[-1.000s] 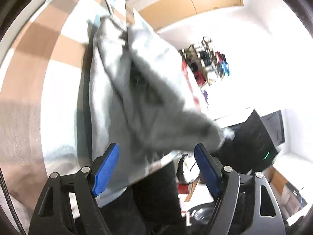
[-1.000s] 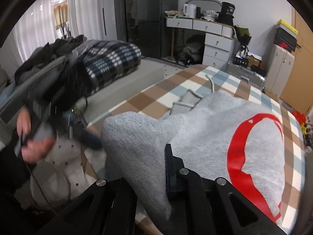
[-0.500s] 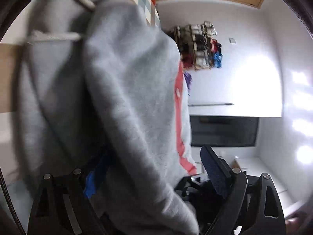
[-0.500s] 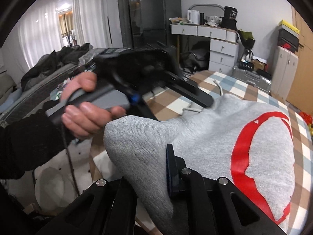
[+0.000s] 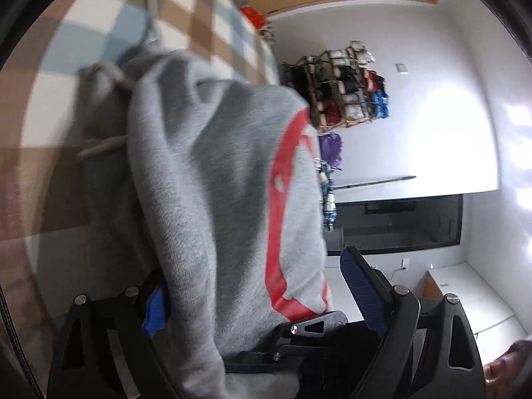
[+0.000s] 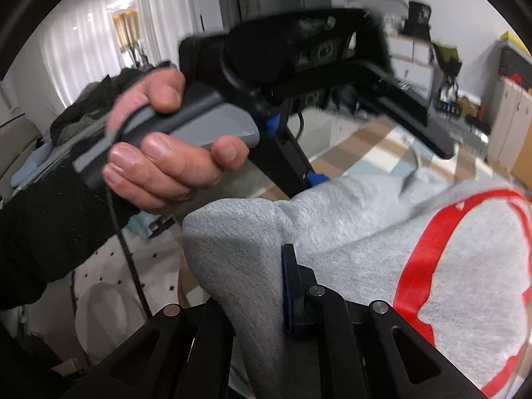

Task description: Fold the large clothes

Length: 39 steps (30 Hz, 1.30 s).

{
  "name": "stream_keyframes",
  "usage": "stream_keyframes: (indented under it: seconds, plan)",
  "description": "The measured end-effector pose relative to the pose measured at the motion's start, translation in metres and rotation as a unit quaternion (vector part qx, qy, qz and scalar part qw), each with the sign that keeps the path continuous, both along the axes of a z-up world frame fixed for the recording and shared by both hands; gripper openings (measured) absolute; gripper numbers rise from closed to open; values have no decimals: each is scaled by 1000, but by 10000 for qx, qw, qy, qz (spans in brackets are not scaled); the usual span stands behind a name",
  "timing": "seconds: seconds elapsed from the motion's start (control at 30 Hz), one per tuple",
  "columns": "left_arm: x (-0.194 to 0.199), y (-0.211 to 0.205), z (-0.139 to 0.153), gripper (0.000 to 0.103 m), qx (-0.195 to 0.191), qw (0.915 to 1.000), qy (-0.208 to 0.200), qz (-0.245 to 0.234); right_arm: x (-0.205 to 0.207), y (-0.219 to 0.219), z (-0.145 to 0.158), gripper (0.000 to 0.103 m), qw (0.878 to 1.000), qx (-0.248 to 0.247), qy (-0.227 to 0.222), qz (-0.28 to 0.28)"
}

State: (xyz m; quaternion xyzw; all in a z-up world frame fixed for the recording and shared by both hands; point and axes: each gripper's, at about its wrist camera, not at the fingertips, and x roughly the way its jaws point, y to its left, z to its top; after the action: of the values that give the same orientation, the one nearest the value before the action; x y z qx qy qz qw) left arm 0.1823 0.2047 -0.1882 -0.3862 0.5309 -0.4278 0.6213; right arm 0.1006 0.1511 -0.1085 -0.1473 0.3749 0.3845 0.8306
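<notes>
Sweatshirt (image 6: 349,232), grey with red print, lies on the checked cover (image 5: 99,33). Your right gripper (image 6: 266,286) is clamped on a bunched fold of it. Your left gripper (image 5: 259,286) has just been opening, jaws spread wide, cloth draped between them unpinched. Your left hand (image 6: 166,153) grips its handle.

Your right gripper (image 6: 266,286) sits at the bottom of the frame, its jaws pinched tight on a bunched fold of the grey knit sweatshirt with the red print (image 6: 382,232). The cloth rises over the near finger and spreads away to the right of the gripper. Above and to the left of it, your left hand (image 6: 159,146), in a black sleeve (image 6: 43,232), grips the grey handle of the black left gripper (image 6: 375,153), whose jaws stand wide, one blue-padded finger touching the sweatshirt's top edge. Beyond lies a brown, blue and white checked cloth (image 6: 375,143).
</notes>
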Motion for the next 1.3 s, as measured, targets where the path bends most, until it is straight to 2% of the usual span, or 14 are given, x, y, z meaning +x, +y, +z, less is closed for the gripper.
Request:
stream_keyframes:
  seconds: [0.1, 0.2, 0.33, 0.4, 0.47, 0.53, 0.6, 0.8, 0.93, 1.0, 1.07, 1.13, 1.2, 1.3]
  plan:
    - [0, 2, -25, 87, -7, 9990, 412, 183, 5, 13, -20, 14, 9987, -342, 370, -104]
    - [-3, -1, -42, 87, 132, 9979, 564, 283, 6, 18, -40, 15, 9941, -859, 609, -268]
    - [-7, -2, -59, 87, 415, 9961, 629, 459, 8, 8, -40, 19, 9915, -979, 764, -398]
    - [-9, 0, -63, 87, 358, 9962, 616, 500, 11, 3, -37, 24, 9909, -958, 849, -407]
    - [-13, 0, -58, 87, 500, 9965, 450, 491, 14, -3, -33, 40, 9909, -888, 951, -336]
    - [-17, 0, -57, 87, 583, 9963, 339, 533, 11, -8, -26, 83, 9909, -721, 1132, -136]
    - [-21, 0, -56, 87, 651, 9961, 245, 547, 0, -18, -17, 98, 9902, -604, 1252, 129]
    - [-23, -16, -47, 87, 1046, 9929, -15, 571, -22, -80, 24, 97, 9824, 157, 1851, 208]
    - [-20, -16, -48, 87, 1182, 9908, 94, 647, -22, -161, 73, 101, 9800, 1249, 1540, -176]
    - [-19, -16, -48, 87, 1188, 9902, 229, 703, -12, -205, 83, 103, 9726, 1795, 1293, -713]
    - [-27, -7, -43, 87, 1212, 9891, 230, 805, 0, -246, 77, 103, 9660, 1932, 1019, -1384]
    - [-28, -16, -28, 87, 1184, 9890, 116, 884, 21, -279, 56, 103, 9520, 2048, 1082, -2000]
    - [-38, -18, -13, 87, 916, 9920, -45, 870, 43, -296, 19, 103, 9296, 2368, 1789, -2187]
    - [-47, -33, -2, 88, 414, 9972, -213, 580, 49, -281, -16, 103, 9113, 2826, 2376, -1825]
